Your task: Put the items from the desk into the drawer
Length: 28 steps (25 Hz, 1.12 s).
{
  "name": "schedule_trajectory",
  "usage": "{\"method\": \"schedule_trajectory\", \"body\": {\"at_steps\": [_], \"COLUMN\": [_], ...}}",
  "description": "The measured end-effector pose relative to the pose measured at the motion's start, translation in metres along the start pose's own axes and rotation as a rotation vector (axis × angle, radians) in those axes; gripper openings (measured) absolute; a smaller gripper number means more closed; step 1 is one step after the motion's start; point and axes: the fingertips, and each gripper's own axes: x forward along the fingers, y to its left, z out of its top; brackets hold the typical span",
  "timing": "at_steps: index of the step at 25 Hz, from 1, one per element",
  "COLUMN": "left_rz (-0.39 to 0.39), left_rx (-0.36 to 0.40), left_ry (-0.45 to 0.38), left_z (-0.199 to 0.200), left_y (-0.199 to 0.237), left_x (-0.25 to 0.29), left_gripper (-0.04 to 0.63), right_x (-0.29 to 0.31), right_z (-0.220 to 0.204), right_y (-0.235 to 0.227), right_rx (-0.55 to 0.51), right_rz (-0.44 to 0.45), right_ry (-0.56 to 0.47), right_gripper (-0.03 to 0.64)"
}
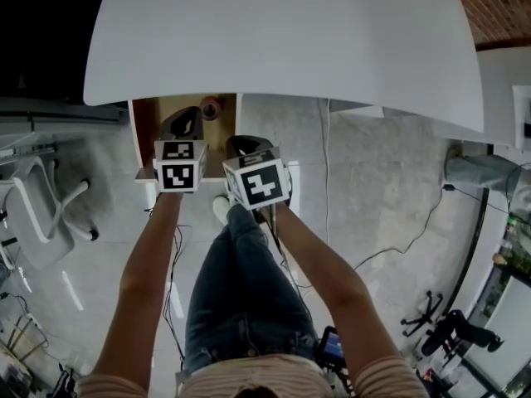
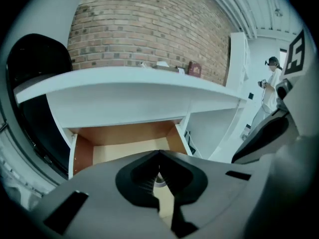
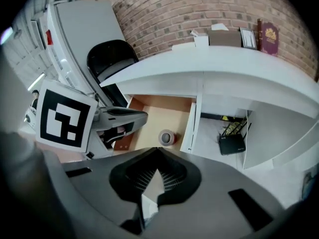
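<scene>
Overhead, the head view has both tools hanging in front of the white table (image 1: 282, 40), by the open drawer (image 1: 143, 135) under its left part. The left tool (image 1: 184, 125) sits over the drawer's mouth, with the right tool (image 1: 246, 148) just beside it at 3 o'clock. A tape roll (image 1: 211, 108) already lies in the drawer's far right corner. The stretch of tabletop shown is bare, and its far edge is cut off.

From the left gripper view, that tool's jaws are pressed together with nothing between them. The drawer's wooden floor lies straight ahead at 12 o'clock. Small things line the table's far edge at 1 o'clock, among them a red book (image 2: 194, 69).

From the right gripper view, its jaws are likewise pressed together and empty. The tape roll lies at 12 o'clock just past the tips. Up at 1 o'clock, a tan box (image 3: 224, 37) and the red book, standing upright, form a row along the table's far edge against the brick wall (image 3: 199, 9).

What remains lies above and to the right of both tools, so the right hand looks the nearer one to fetch it.
</scene>
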Motion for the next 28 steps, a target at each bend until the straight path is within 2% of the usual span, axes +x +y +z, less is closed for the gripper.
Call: {"method": "schedule_trajectory", "body": {"at_steps": [4, 9, 15, 19, 24, 28], "left_rz": [-0.025, -0.044, -0.056, -0.051, -0.057, -0.046], "left_rx": [-0.035, -0.092, -0.078, -0.093, -0.137, -0.117], "left_ry": [-0.025, -0.093, -0.2, -0.256, -0.291, -0.323], "left_z": [0.019, 0.048, 0.085, 0.101, 0.109, 0.115], "left_y": [-0.003, -0.012, -0.015, -0.013, -0.014, -0.013], "left_x": [-0.037, -0.084, -0.138, -0.17, -0.203, -0.228], "left_gripper": [0.009, 0.009, 0.009, 0.009, 0.009, 0.009], "right_x": [-0.029, -0.07, -0.115, -0.138, -0.169, -0.192], "right_z": [0.027, 0.06, 0.097, 0.107, 0.112, 0.116], "right_y": [0.002, 0.018, 0.045, 0.058, 0.067, 0.08], "right_rx": [-0.042, -0.056, -0.138, -0.164, -0.235, -0.238], "right_rz": [-0.019, 0.012, 0.044, 0.06, 0.031, 0.049], "right_ry": [-0.098, -0.208, -0.362, -0.409, -0.458, -0.506], "right_gripper": [0.017, 0.017, 0.015, 0.015, 0.016, 0.015]}}
